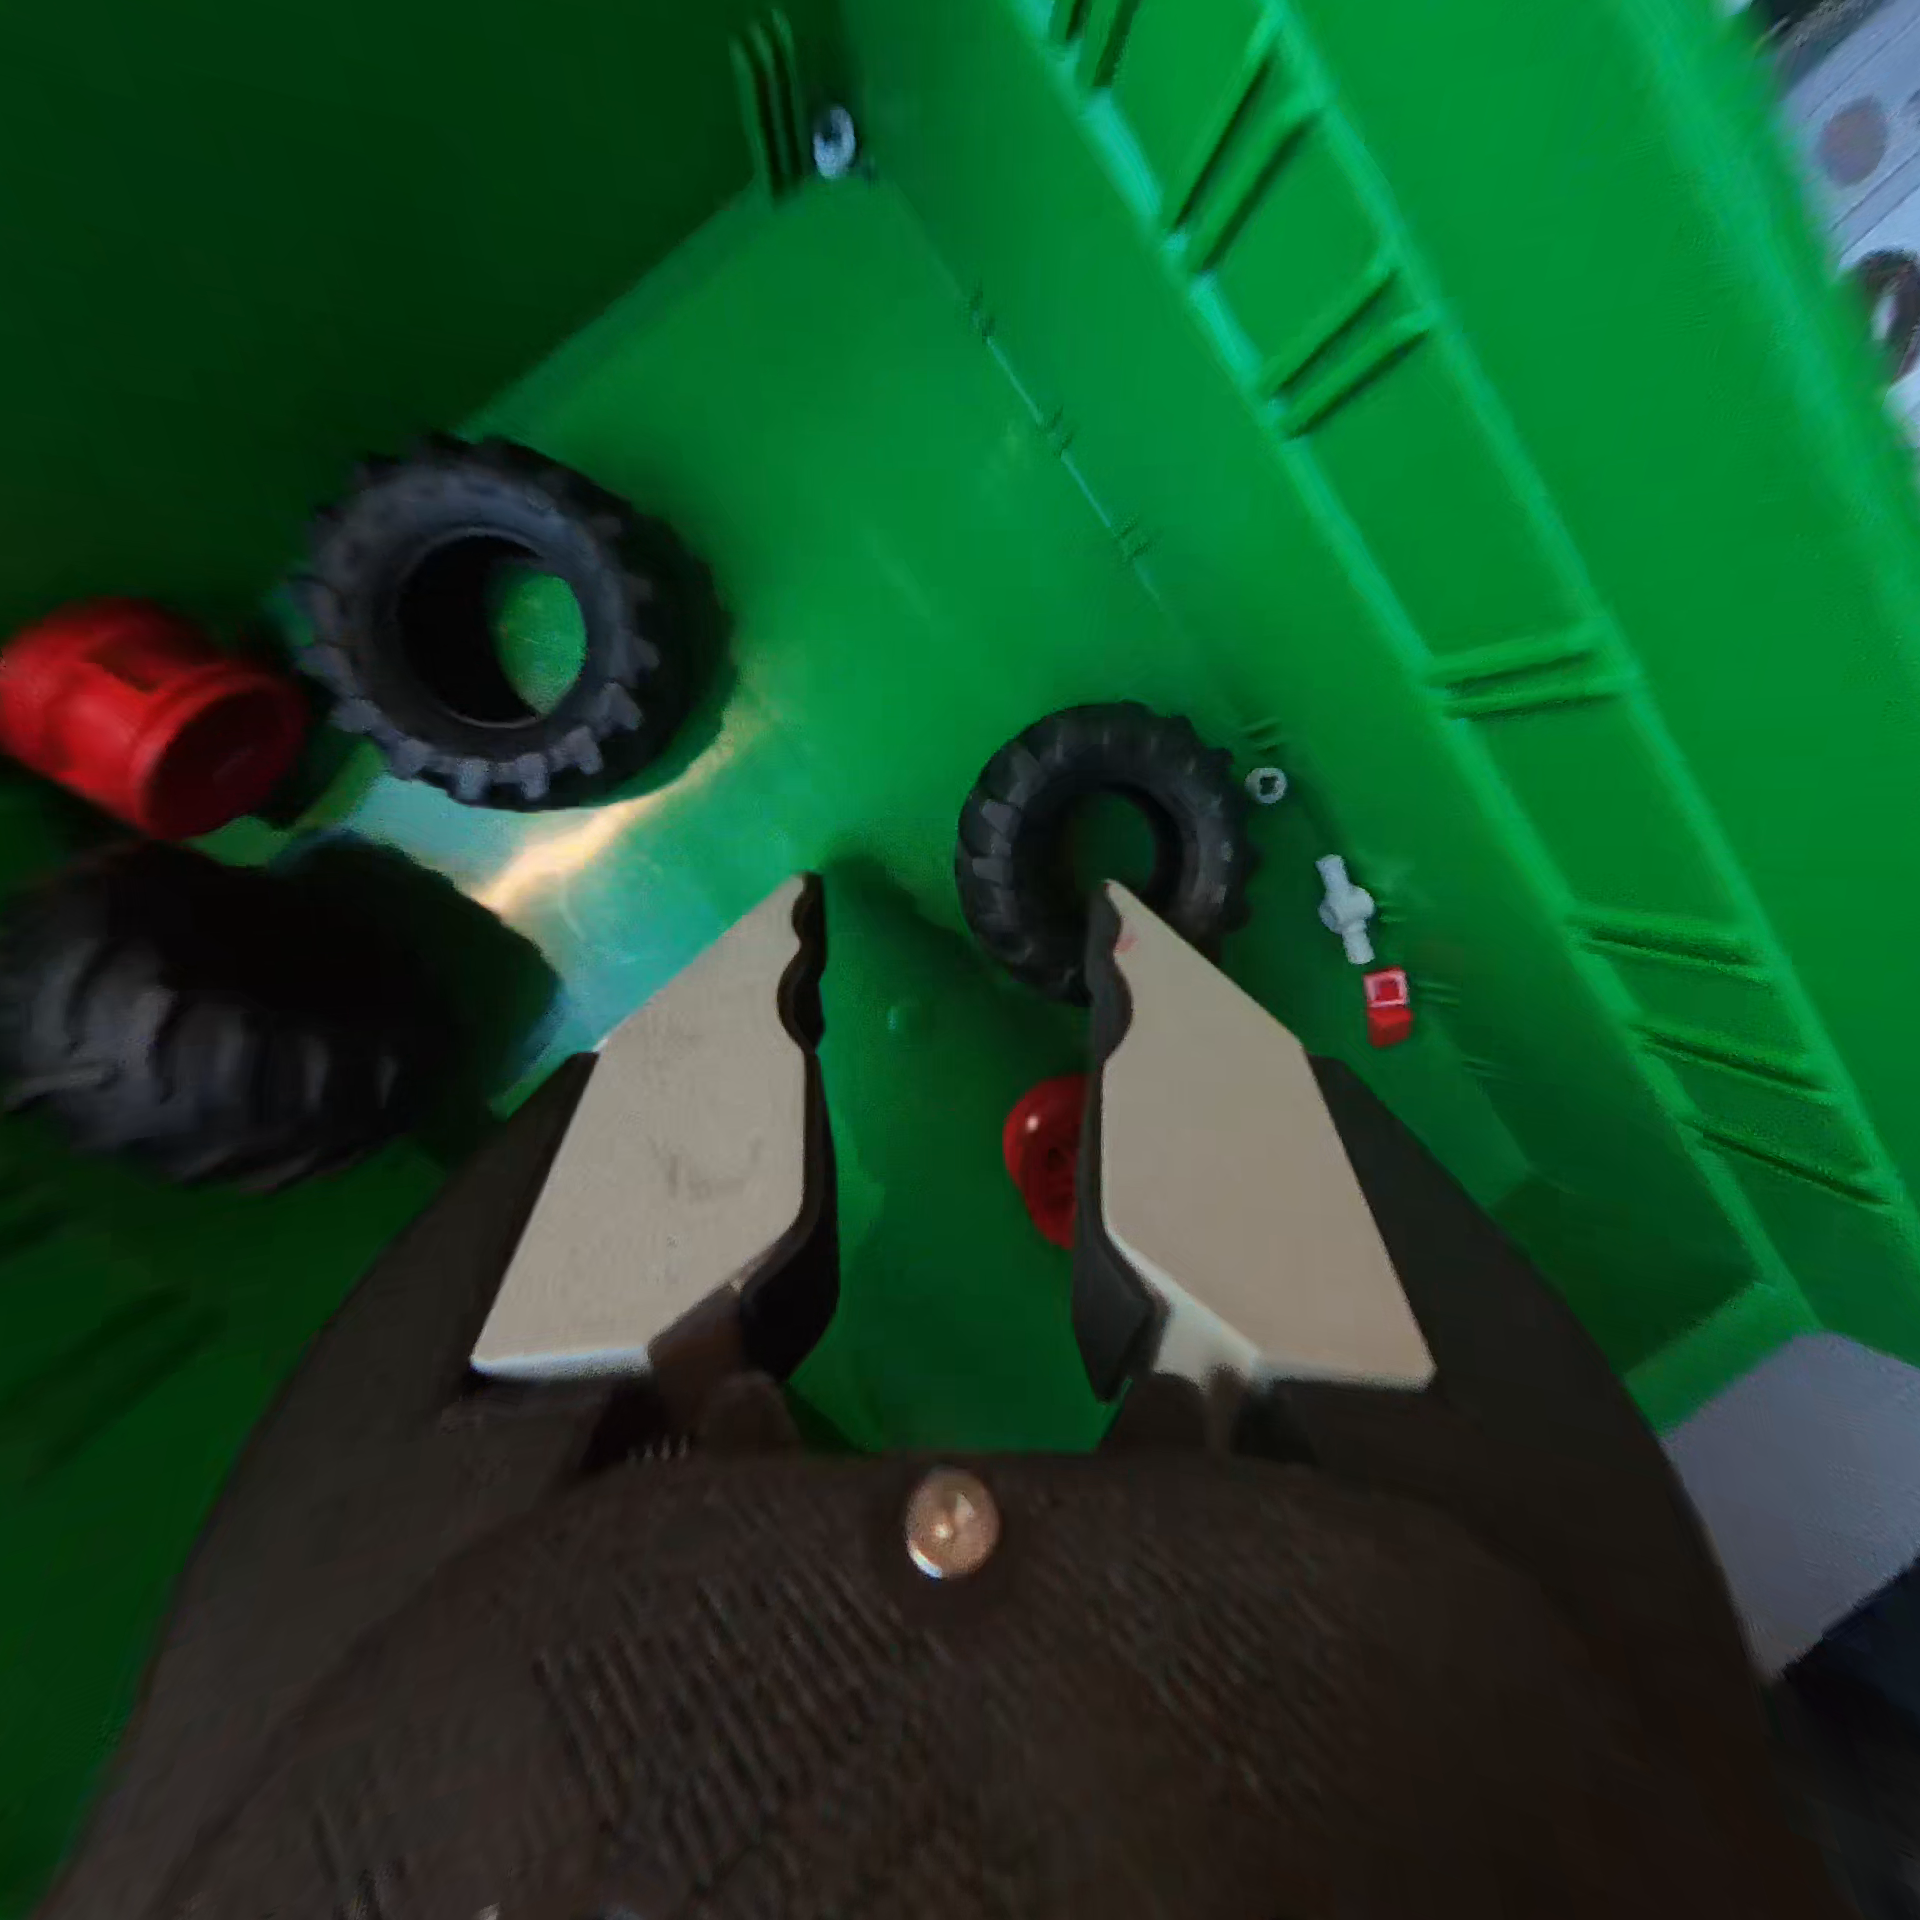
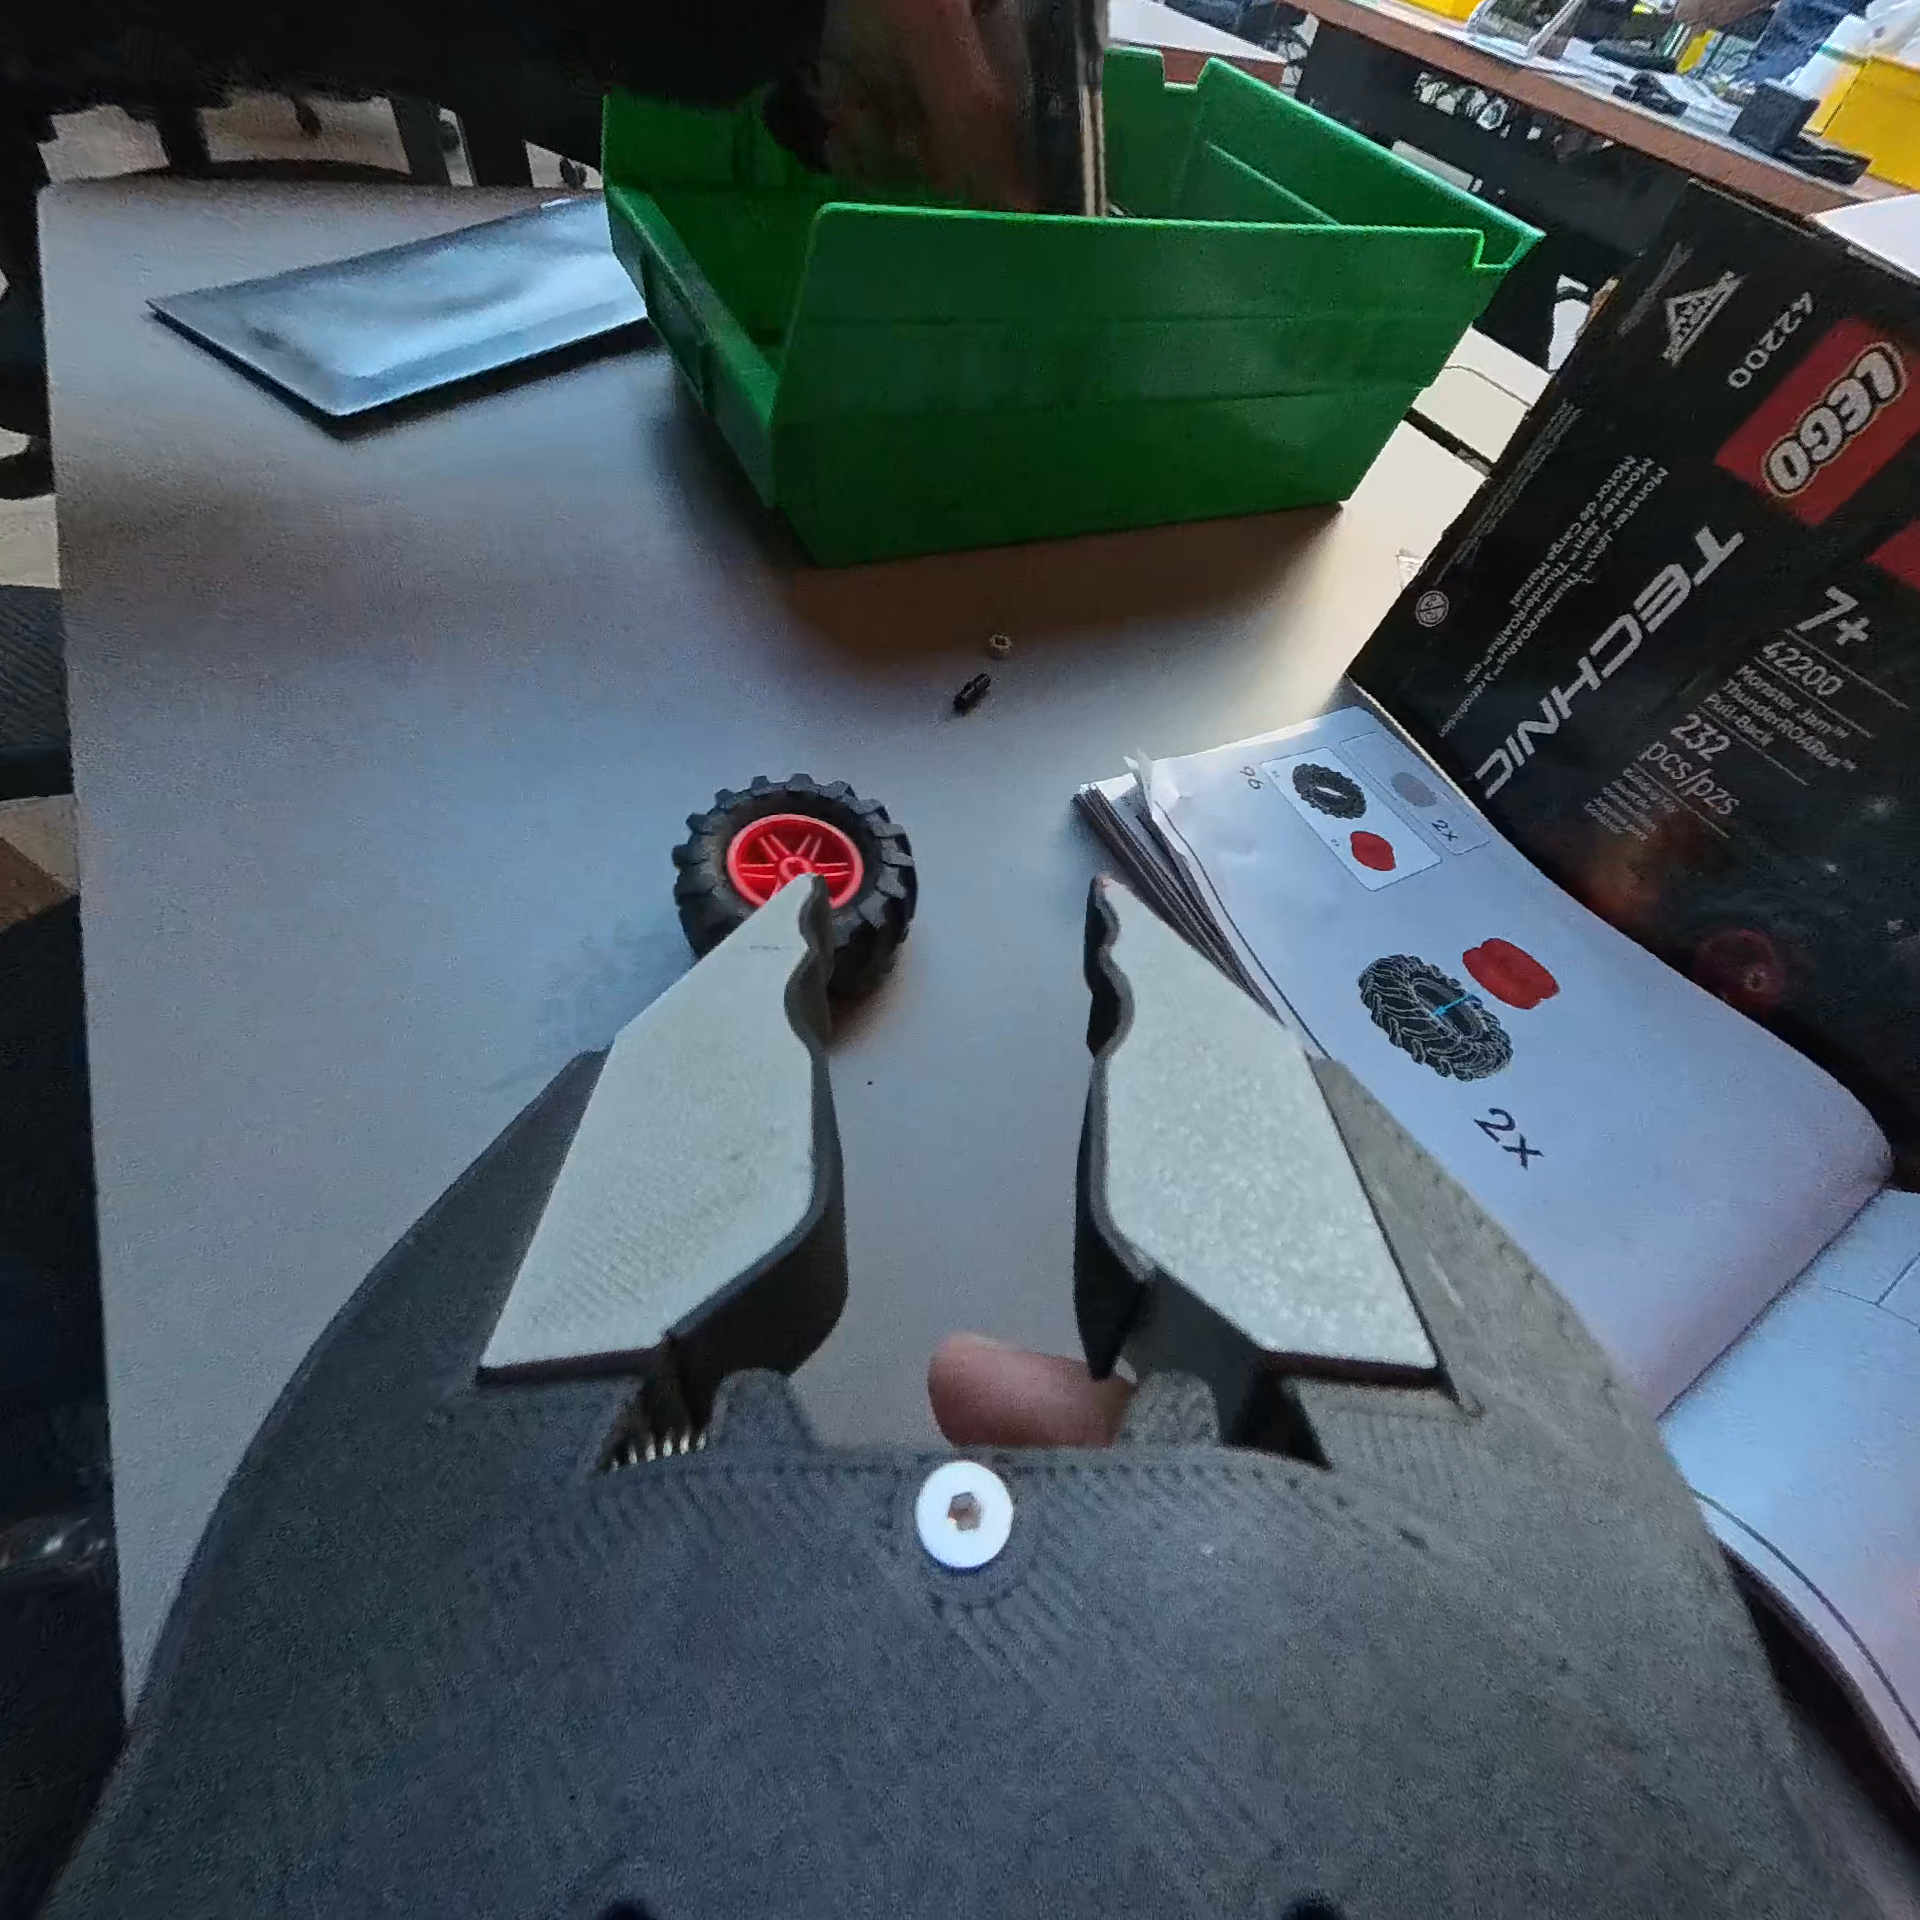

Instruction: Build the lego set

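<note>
My left gripper [image 1: 956, 894] is open inside the green bin [image 1: 1403, 520]. A small black tyre [image 1: 1107, 842] lies just past its right fingertip. A small red hub [image 1: 1044, 1158] sits beside the right finger. A larger tyre [image 1: 509, 623], a big red hub [image 1: 145, 712] and another large tyre [image 1: 218, 1008] lie to the left. My right gripper [image 2: 951, 899] is open and empty above the grey table [image 2: 416, 644]. An assembled wheel [image 2: 795, 868], black tyre on red hub, lies by its left fingertip.
A white connector [image 1: 1345, 906], a tiny red piece [image 1: 1387, 1003] and a small white bush [image 1: 1265, 781] lie by the bin wall. On the table stand the green bin [image 2: 1039, 395], an open instruction booklet [image 2: 1558, 1091], the black set box [image 2: 1704, 623], a dark flat bag [image 2: 405, 301] and two tiny pins [image 2: 971, 693]. The grippers' ends are close to 30 cm from one another. My left tips are roughly 6 cm from the small red hub [image 1: 1044, 1158].
</note>
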Demonstrator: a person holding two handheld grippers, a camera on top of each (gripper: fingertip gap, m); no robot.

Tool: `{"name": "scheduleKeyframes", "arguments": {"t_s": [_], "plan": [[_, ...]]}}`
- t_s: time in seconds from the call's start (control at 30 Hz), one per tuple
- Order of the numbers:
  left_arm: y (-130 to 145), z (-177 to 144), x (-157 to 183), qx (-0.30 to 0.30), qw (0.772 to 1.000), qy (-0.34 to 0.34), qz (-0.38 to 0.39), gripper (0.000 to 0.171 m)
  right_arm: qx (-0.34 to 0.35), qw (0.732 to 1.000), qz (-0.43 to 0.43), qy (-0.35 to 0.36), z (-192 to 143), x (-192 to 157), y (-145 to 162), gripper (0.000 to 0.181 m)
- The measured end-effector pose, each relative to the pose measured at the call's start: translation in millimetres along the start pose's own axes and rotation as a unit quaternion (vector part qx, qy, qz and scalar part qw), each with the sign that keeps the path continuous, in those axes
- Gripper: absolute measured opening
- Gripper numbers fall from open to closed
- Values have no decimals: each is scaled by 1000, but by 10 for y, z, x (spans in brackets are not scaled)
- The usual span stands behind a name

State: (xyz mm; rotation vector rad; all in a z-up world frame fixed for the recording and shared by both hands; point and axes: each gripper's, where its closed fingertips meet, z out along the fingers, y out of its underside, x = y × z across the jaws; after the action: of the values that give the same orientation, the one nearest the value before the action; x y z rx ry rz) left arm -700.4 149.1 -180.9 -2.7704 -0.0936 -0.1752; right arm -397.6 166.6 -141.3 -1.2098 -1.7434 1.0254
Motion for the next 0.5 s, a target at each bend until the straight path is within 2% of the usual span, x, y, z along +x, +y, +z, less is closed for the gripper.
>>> {"name": "scheduleKeyframes", "arguments": {"t_s": [0.03, 0.07, 0.13, 0.2, 0.3, 0.4, 0.5], "plan": [[17, 64, 37, -9, 1000, 24, -3, 38, 0, 1000, 1, -3, 1, -3, 0, 44], [-47, 73, 87, 11, 999, 47, -1, 14, 0, 1000, 3, -5, 1, -6, -1, 43], [-54, 74, 70, 6, 999, 49, -1, 13, 1, 1000, 7, -7, -2, -2, -3, 43], [-58, -22, -11, 13, 1000, 12, 5, 12, 5, 1000, 9, -7, -10, 1, -11, 42], [-40, -498, 165, 59, 998, -1, 8, 13, 15, 1000, 6, -4, -32, 2, -35, 41], [220, -1028, 823, 95, 994, 33, 44, 12, 23, 1000, 3, -1, -48, 1, -55, 40], [630, -1120, 1608, 95, 989, 46, 105, 13, 23, 1000, 1, -3, -49, -8, -58, 39]]}}
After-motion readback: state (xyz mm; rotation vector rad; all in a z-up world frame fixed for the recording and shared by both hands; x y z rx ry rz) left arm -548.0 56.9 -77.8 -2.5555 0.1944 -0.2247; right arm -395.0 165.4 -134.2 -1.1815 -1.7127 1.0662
